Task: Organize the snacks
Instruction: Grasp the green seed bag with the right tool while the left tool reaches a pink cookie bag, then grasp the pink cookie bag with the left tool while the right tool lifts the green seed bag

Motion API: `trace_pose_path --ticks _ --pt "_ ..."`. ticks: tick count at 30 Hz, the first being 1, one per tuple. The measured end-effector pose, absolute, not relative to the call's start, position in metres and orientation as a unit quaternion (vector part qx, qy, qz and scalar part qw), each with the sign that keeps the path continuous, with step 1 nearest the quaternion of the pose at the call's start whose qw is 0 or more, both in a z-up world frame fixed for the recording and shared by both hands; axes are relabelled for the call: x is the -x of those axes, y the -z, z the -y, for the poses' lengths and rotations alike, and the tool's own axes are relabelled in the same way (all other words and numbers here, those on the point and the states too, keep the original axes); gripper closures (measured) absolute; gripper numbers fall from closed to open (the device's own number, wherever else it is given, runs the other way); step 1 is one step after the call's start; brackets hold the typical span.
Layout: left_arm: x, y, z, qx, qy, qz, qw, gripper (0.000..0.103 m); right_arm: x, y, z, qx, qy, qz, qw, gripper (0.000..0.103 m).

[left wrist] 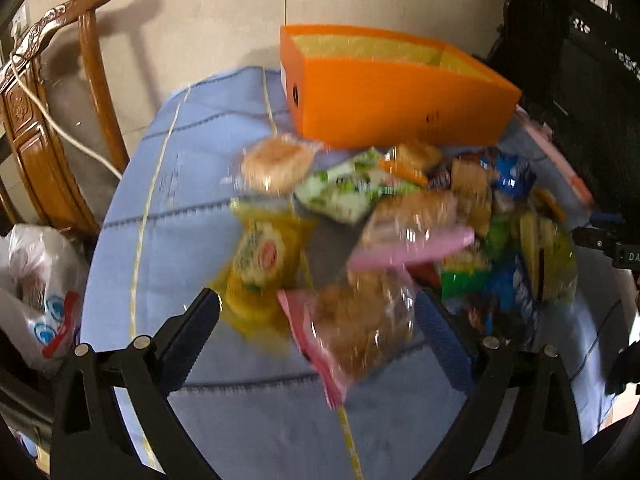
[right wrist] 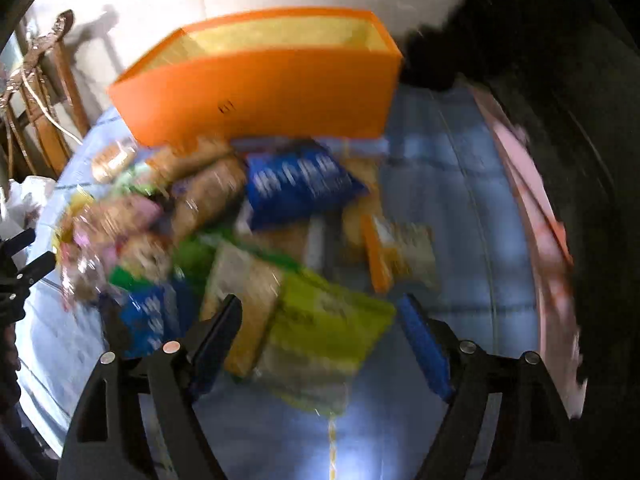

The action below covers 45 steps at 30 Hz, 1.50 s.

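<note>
Hovering over the snack pile point(left wrist: 400, 216), you've got both claws spread wide and empty: left gripper point(left wrist: 316, 340) straddles a pink-edged cracker packet point(left wrist: 356, 328), right gripper point(right wrist: 320, 336) frames a yellow-green packet point(right wrist: 320, 336). One orange box point(left wrist: 400, 100) waits open-topped at twelve o'clock, ready for filling. Blur stops an exact packet count; well over ten.

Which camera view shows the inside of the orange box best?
The right wrist view: the orange box faces it broadside, its yellow lining open from end to end. The left wrist view sees the box at an angle, showing less lining.
</note>
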<state>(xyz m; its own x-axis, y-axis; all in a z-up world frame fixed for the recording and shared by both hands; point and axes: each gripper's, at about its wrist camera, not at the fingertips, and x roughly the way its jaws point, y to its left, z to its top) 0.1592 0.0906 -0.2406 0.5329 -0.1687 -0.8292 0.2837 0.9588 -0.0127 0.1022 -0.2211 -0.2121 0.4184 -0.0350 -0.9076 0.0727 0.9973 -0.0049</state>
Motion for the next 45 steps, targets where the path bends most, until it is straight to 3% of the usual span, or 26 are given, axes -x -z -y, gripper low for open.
trace_pose_path --ticks 19,21,22,26,32,36,40,42,44,45 --pt "-0.164 0.289 -0.052 -0.049 0.109 -0.506 0.854 0.008 -0.1 0.266 0.25 -0.149 0.023 -0.55 0.821 0.022" --pt "-0.163 0.293 -0.049 -0.07 0.106 -0.5 0.856 0.014 -0.106 0.27 0.242 -0.143 0.004 -0.558 0.818 0.023" --pt "-0.162 0.294 -0.049 -0.072 0.106 -0.499 0.857 0.022 -0.109 0.272 0.234 -0.124 -0.006 -0.566 0.815 0.031" --pt "-0.163 0.287 -0.061 -0.043 0.115 -0.494 0.861 0.042 -0.112 0.268 0.211 -0.055 -0.031 -0.57 0.819 0.045" --pt "-0.161 0.281 -0.066 -0.032 0.127 -0.487 0.863 0.053 -0.12 0.271 0.207 -0.049 -0.045 -0.587 0.807 0.041" --pt "-0.164 0.282 -0.061 -0.033 0.123 -0.49 0.863 0.051 -0.121 0.278 0.193 0.014 -0.044 -0.582 0.812 0.033" --pt "-0.169 0.295 -0.05 -0.042 0.123 -0.508 0.852 0.018 -0.122 0.281 0.189 0.007 -0.047 -0.581 0.813 0.023" --pt "-0.17 0.298 -0.049 -0.04 0.122 -0.507 0.853 0.019 -0.122 0.28 0.193 -0.016 -0.05 -0.58 0.813 0.02" --pt "-0.17 0.294 -0.051 -0.024 0.136 -0.495 0.858 0.053 -0.122 0.279 0.203 -0.067 -0.053 -0.574 0.814 0.019" --pt "-0.171 0.291 -0.053 -0.016 0.145 -0.493 0.858 0.059 -0.121 0.279 0.209 -0.086 -0.053 -0.571 0.815 0.019"
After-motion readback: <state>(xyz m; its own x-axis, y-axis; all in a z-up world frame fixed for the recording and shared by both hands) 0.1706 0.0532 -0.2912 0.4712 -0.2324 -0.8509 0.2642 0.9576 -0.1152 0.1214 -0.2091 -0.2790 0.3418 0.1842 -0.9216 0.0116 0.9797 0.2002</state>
